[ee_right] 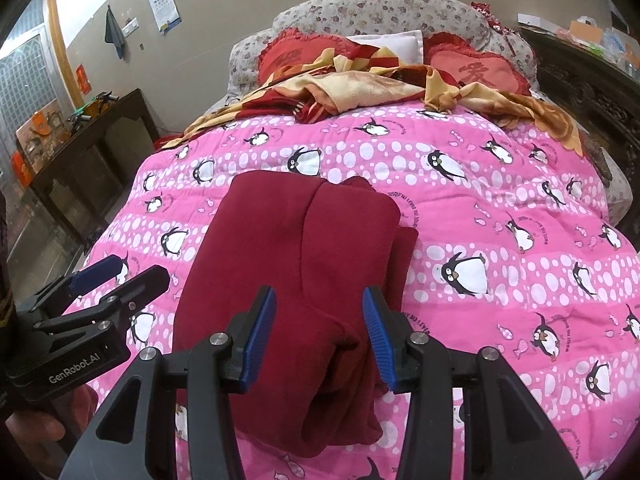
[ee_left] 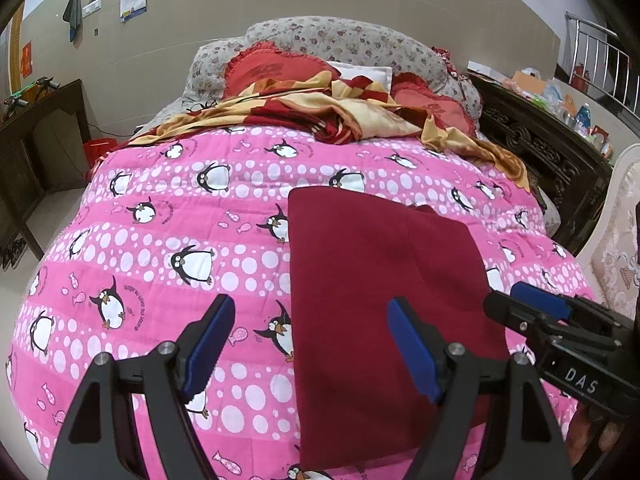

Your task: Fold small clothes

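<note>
Closest in, the left gripper (ee_left: 310, 340) has its two blue-padded fingers spread wide apart, holding nothing; its right finger hangs over the dark red garment (ee_left: 384, 300) and its left finger over bare quilt. At its 3 o'clock the right gripper (ee_right: 320, 336) also stands parted, both fingers above the near end of the garment, not pinching it as far as I can see. From the left wrist view only the tip of the right gripper shows, its body cut off by the frame edge.

There is one garment, folded, lying flat on the pink penguin quilt (ee_left: 160, 248). A fold ridge runs up its middle and a second layer peeks out along its 3 o'clock edge; what is tucked beneath is hidden. Its near hem lies behind the fingers.

The quilt is bare to 9 o'clock and 3 o'clock of the garment, and ahead at 12 o'clock up to a rumpled gold-and-red blanket (ee_right: 360, 88). Beyond lie two red heart cushions (ee_right: 476, 68), one partly buried, and one white pillow (ee_right: 396, 44) against the floral headboard (ee_right: 384, 12)
</note>
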A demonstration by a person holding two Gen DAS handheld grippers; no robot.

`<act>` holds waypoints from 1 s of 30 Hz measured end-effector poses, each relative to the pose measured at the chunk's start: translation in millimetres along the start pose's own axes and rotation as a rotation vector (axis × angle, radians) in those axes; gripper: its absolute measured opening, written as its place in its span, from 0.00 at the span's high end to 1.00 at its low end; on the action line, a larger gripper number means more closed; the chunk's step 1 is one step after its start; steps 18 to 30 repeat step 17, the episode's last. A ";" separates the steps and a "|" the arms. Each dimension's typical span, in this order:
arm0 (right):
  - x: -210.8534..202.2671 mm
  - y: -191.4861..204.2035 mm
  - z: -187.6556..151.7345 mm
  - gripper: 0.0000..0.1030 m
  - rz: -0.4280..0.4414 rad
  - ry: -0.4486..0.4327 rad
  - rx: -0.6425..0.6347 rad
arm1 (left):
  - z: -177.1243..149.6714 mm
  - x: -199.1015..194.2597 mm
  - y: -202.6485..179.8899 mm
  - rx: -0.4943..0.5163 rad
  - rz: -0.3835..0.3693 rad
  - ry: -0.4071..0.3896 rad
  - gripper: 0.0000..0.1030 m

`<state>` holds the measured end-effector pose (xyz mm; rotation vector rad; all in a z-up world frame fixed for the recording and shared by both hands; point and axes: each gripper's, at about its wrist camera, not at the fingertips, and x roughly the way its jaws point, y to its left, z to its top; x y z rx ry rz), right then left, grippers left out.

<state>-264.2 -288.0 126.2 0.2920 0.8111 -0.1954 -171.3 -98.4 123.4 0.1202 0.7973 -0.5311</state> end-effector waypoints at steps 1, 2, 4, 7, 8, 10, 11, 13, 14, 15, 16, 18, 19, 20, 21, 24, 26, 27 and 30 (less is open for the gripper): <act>1.1 0.3 -0.2 0.31 0.000 0.002 -0.001 | 0.0 0.0 0.1 0.000 -0.001 0.001 0.20; 2.2 0.7 -0.8 0.31 -0.001 0.005 -0.002 | -0.2 0.5 0.1 0.000 -0.002 0.003 0.20; 3.1 0.9 -1.1 0.31 0.000 0.009 0.000 | 0.0 1.1 0.4 0.000 -0.002 0.004 0.20; 4.8 0.5 -1.3 0.31 0.002 0.014 0.003 | -0.2 2.0 1.0 0.000 -0.003 0.007 0.20; 5.3 0.8 -1.4 0.31 0.003 0.016 0.003 | -0.4 2.3 1.2 0.000 -0.003 0.007 0.20; 5.5 0.8 -1.6 0.31 0.005 0.017 0.002 | -0.4 2.5 0.8 0.001 -0.001 0.006 0.20; 5.6 1.2 -1.9 0.31 0.004 0.018 0.000 | -0.5 3.0 1.3 0.002 0.000 0.006 0.20; 6.3 1.0 -1.9 0.31 0.005 0.021 -0.001 | -0.5 2.2 0.6 0.003 -0.001 0.003 0.20; 7.1 0.9 -2.1 0.31 0.006 0.024 -0.001 | -0.5 2.6 1.4 0.006 -0.001 0.000 0.20; 8.1 0.2 -2.3 0.31 0.006 0.027 0.000 | -1.0 3.8 1.8 0.007 -0.001 0.000 0.20; 9.2 -1.2 -2.5 0.31 0.008 0.030 0.003 | -0.7 5.1 3.7 0.004 -0.002 0.005 0.20; 10.3 -2.9 -2.6 0.31 0.010 0.034 0.008 | -0.8 6.8 4.6 0.002 -0.004 0.008 0.20; 10.3 -2.9 -2.6 0.31 0.010 0.034 0.008 | -0.8 6.8 4.6 0.002 -0.004 0.008 0.20; 10.3 -2.9 -2.6 0.31 0.010 0.034 0.008 | -0.8 6.8 4.6 0.002 -0.004 0.008 0.20; 10.3 -2.9 -2.6 0.31 0.010 0.034 0.008 | -0.8 6.8 4.6 0.002 -0.004 0.008 0.20; 10.3 -2.9 -2.6 0.31 0.010 0.034 0.008 | -0.8 6.8 4.6 0.002 -0.004 0.008 0.20; 10.3 -2.9 -2.6 0.31 0.010 0.034 0.008 | -0.8 6.8 4.6 0.002 -0.004 0.008 0.20; 10.3 -2.9 -2.6 0.31 0.010 0.034 0.008 | -0.8 6.8 4.6 0.002 -0.004 0.008 0.20; 10.3 -2.9 -2.6 0.31 0.010 0.034 0.008 | -0.8 6.8 4.6 0.002 -0.004 0.008 0.20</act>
